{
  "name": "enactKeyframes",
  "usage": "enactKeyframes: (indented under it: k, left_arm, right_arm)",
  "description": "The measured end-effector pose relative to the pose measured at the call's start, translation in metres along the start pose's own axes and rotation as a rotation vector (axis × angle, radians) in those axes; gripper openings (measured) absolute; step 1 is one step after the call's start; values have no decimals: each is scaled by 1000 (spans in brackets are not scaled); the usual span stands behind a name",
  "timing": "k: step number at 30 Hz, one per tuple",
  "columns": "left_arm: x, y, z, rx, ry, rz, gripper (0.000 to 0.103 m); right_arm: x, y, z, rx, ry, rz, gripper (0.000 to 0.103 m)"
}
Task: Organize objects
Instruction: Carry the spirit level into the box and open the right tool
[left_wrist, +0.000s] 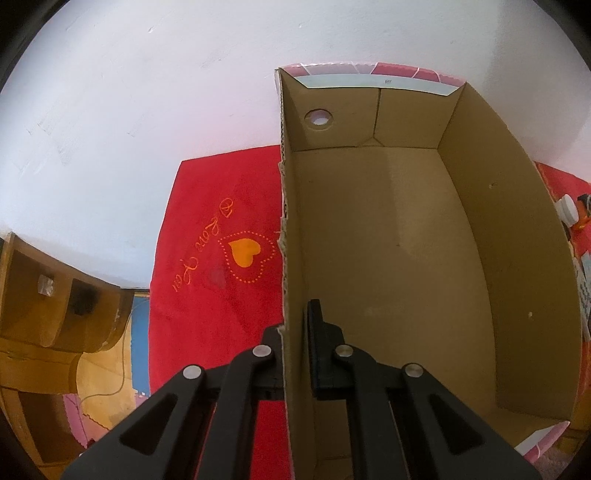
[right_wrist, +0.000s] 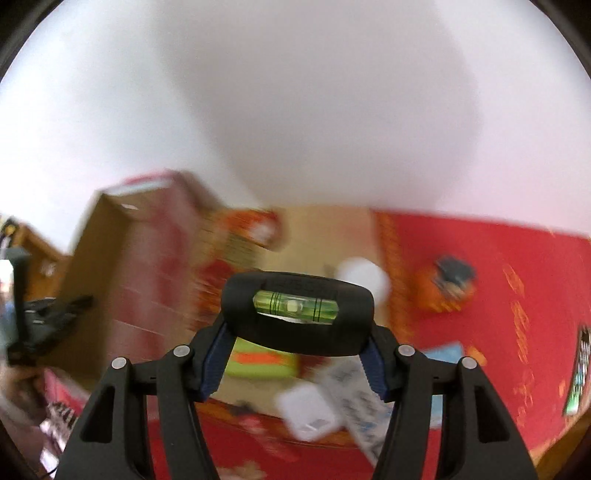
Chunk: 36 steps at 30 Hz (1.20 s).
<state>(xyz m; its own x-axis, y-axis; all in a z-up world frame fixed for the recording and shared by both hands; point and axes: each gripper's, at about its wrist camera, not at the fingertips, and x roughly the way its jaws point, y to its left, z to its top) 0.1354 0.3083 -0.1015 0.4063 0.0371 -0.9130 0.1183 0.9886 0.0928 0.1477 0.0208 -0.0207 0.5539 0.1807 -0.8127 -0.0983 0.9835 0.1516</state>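
Observation:
An open, empty cardboard box (left_wrist: 517, 258) stands on a red cloth (left_wrist: 221, 258). My left gripper (left_wrist: 293, 325) is shut on the box's near left wall, one finger inside and one outside. In the right wrist view my right gripper (right_wrist: 297, 332) is shut on a small black spirit level (right_wrist: 295, 306) with a green vial, held crosswise between the blue pads (right_wrist: 214, 354) above the cloth. That view is blurred by motion. The box (right_wrist: 122, 266) and the left gripper (right_wrist: 48, 314) appear at its left.
Loose items lie on the red cloth (right_wrist: 498, 295): a white round object (right_wrist: 364, 278), an orange item (right_wrist: 448, 284), a green and orange packet (right_wrist: 262, 360), a small white case (right_wrist: 306, 413) and printed paper (right_wrist: 354, 391). Wooden furniture (left_wrist: 48, 314) stands to the left. A white wall (left_wrist: 147, 110) is behind.

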Motion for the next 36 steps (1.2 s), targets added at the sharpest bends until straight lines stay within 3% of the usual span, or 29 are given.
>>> enactKeyframes:
  k: [5, 8, 11, 14, 20, 24, 36]
  left_arm:
    - [-2, 3, -1, 3, -4, -15, 4]
    - [-2, 4, -2, 8, -6, -17, 4]
    - [-2, 5, -3, 9, -9, -21, 4]
    - [-2, 5, -4, 8, -12, -27, 4]
    - [0, 5, -5, 20, -12, -34, 4]
    - [1, 5, -7, 34, -12, -40, 4]
    - [-1, 6, -7, 42, -13, -51, 4]
  right_arm:
    - [9, 78, 34, -122, 35, 175, 62]
    - [30, 126, 48, -205, 73, 204, 62]
    - [68, 149, 61, -196, 162, 223, 62]
    - [107, 163, 69, -184, 225, 193, 62]
    - [153, 194, 71, -249, 261, 125, 62]
    - [179, 194, 65, -252, 294, 73, 62]
    - [215, 204, 54, -283, 299, -12, 62]
